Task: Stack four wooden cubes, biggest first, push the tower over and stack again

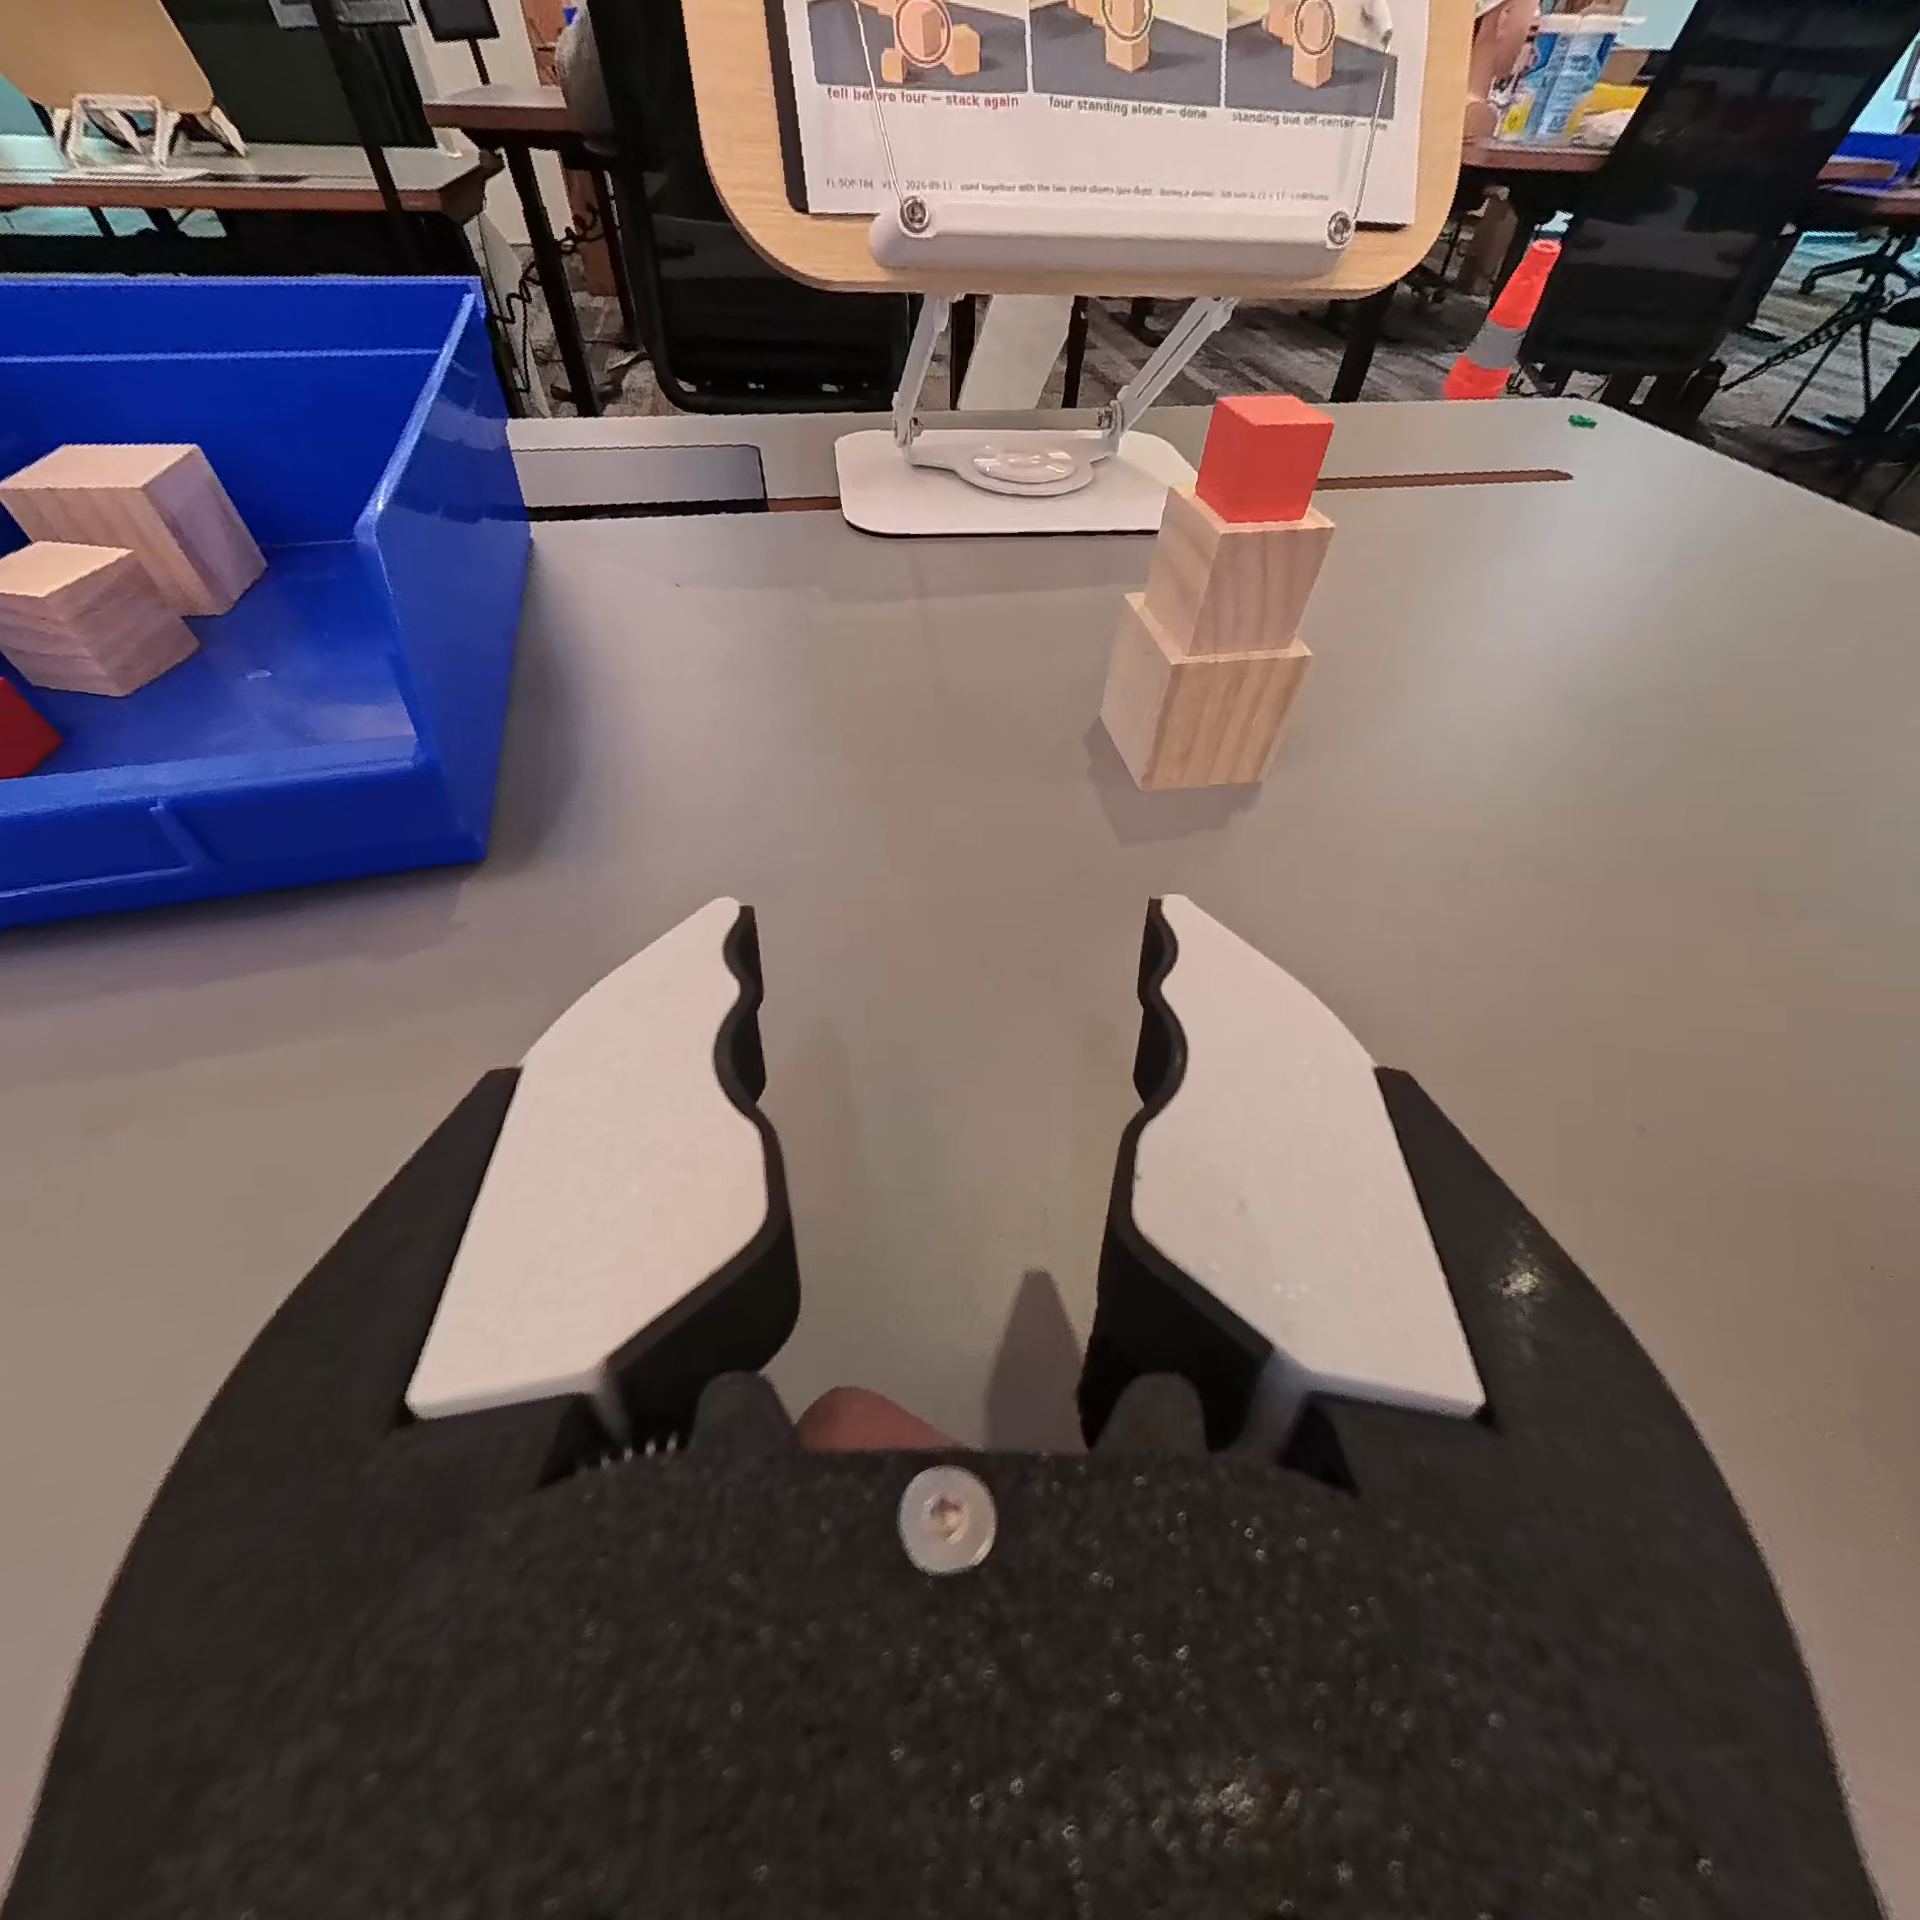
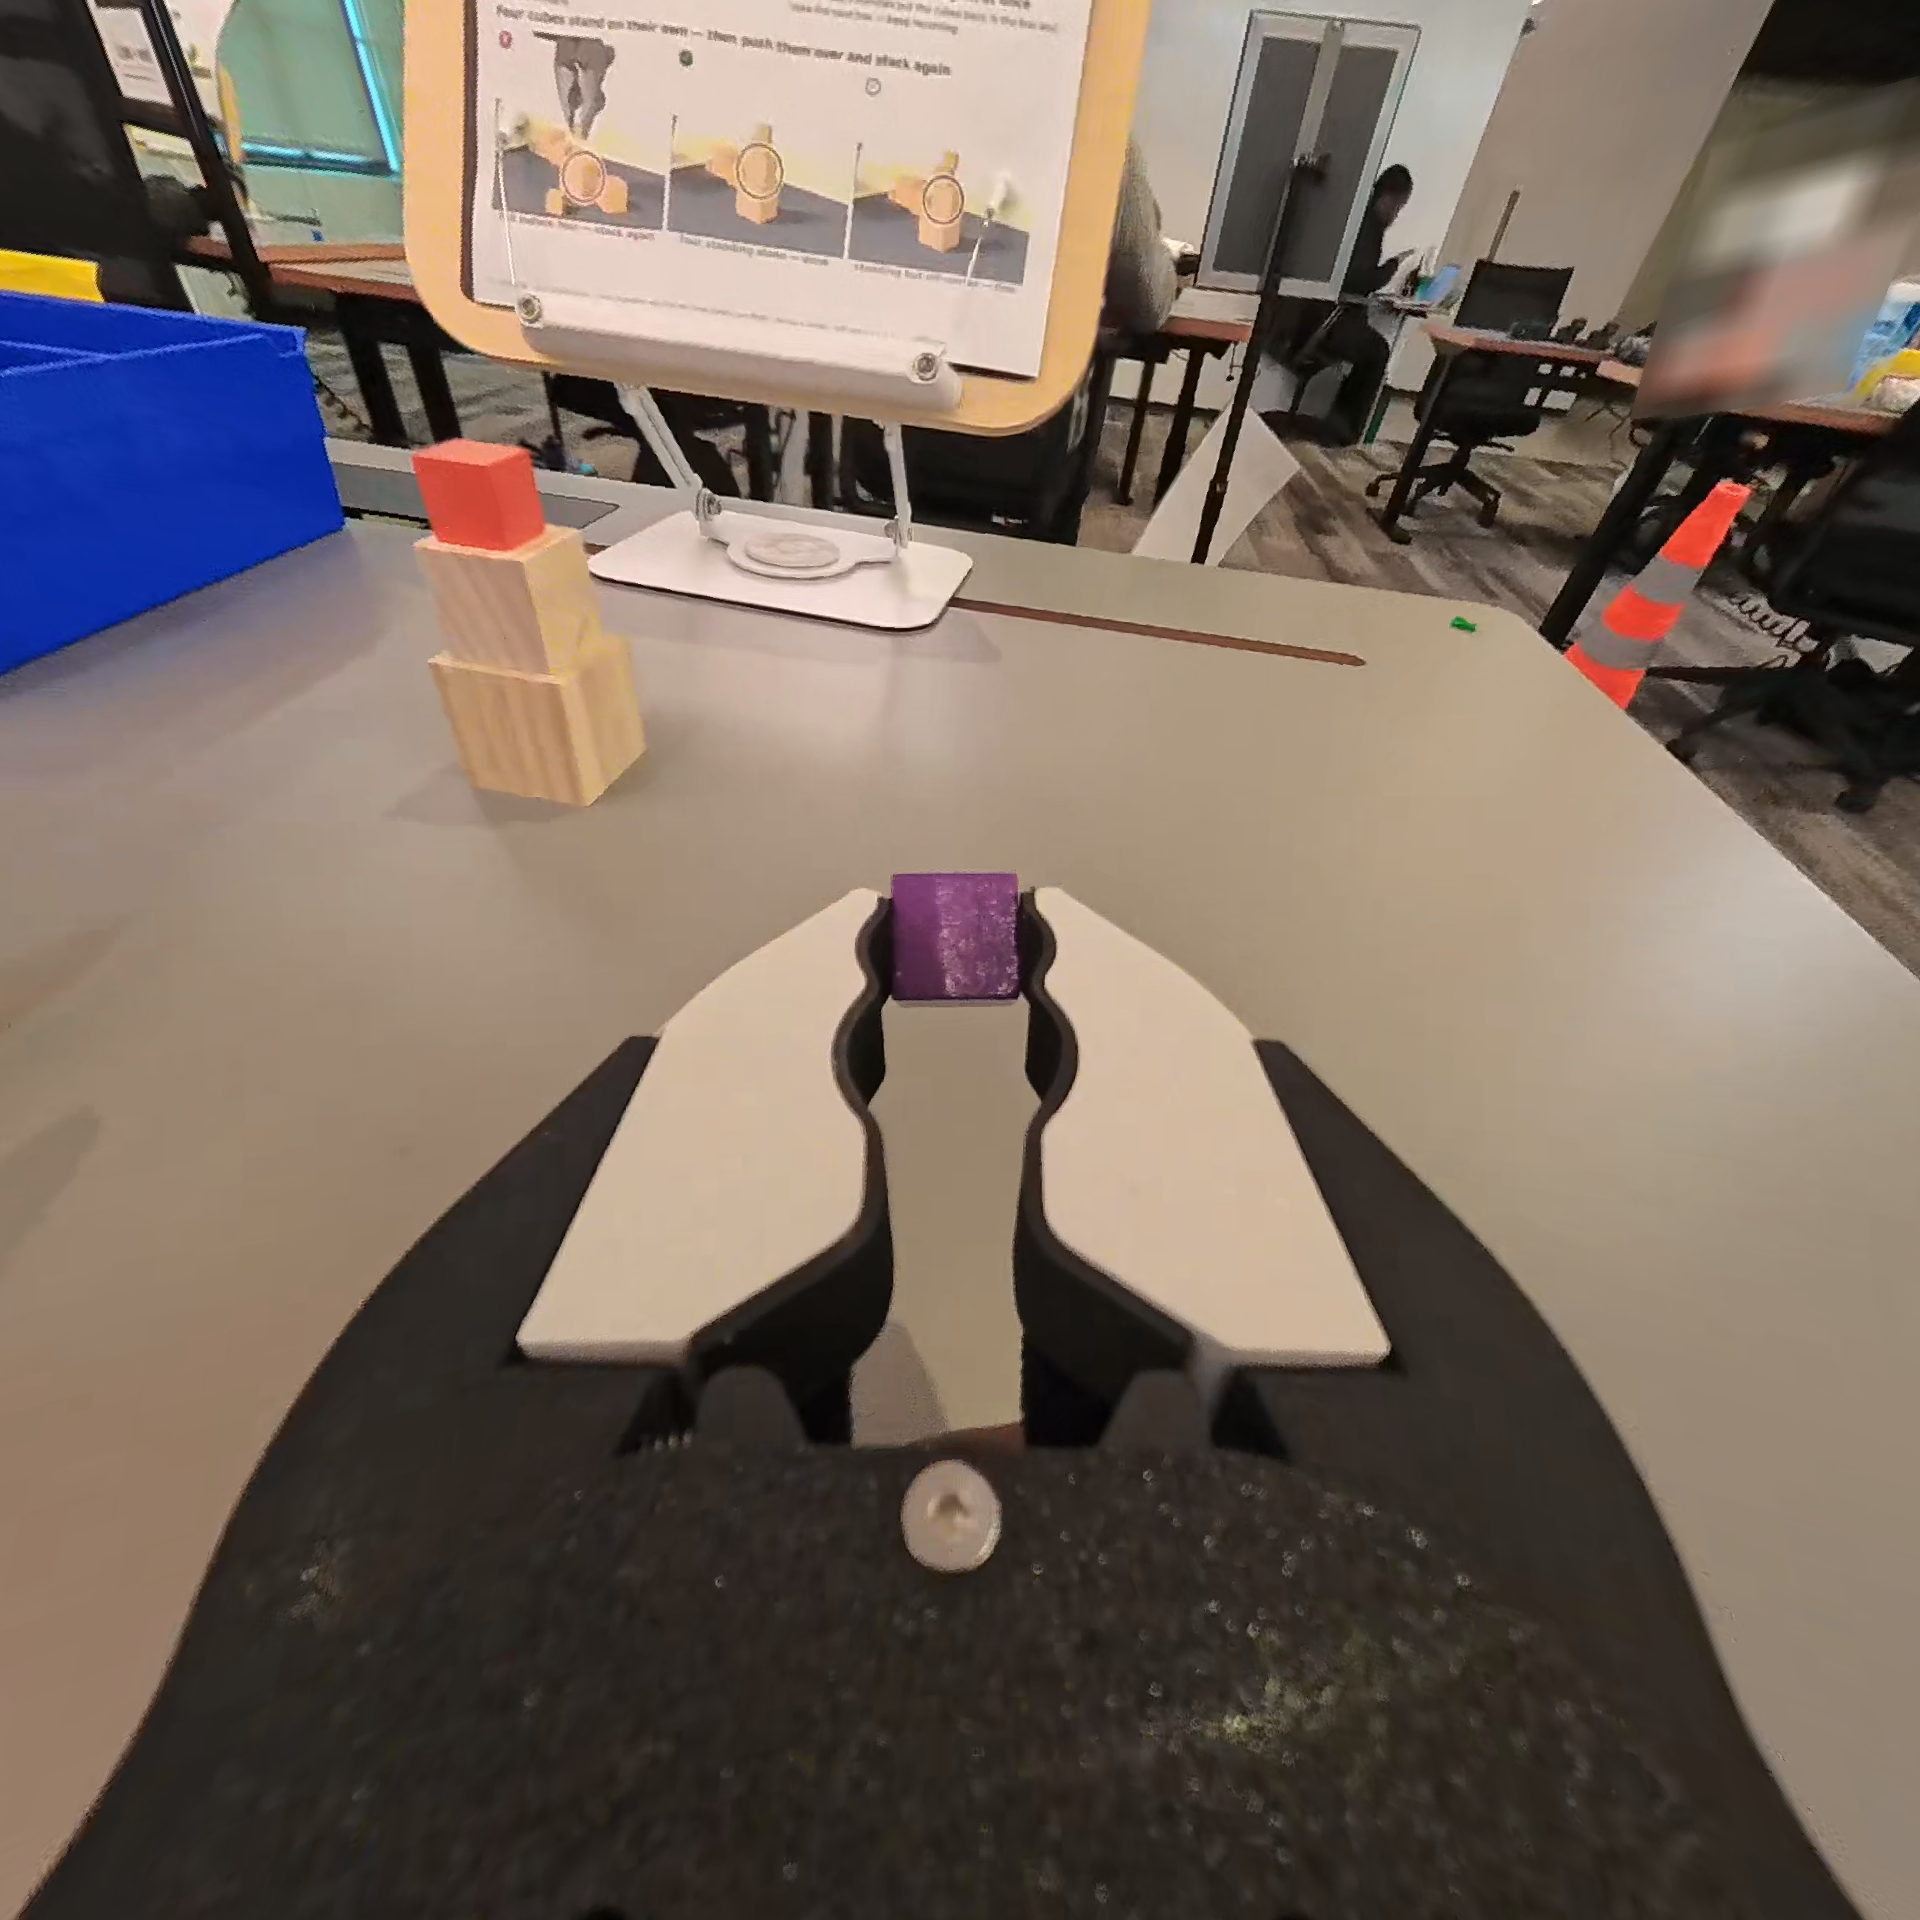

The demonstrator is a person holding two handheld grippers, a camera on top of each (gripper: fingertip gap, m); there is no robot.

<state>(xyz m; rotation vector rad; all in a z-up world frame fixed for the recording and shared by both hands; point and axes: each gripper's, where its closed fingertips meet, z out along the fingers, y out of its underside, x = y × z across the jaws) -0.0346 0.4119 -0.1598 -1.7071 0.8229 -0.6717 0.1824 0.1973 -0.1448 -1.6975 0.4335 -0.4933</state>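
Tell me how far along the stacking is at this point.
Three cubes stand stacked on the table: large wooden cube, medium wooden cube, red cube on top. The right gripper is shut on the purple cube, apart from the tower. The left gripper is open and empty. Left: place the fourth cube, topple, restack.

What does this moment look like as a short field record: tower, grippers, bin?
tower: large pale wooden cube at the bottom, smaller pale wooden cube on it, red cube on top
left gripper: open, empty
right gripper: shut on small purple cube
blue plastic bin: two pale wooden cubes plus a red piece
surface: grey table
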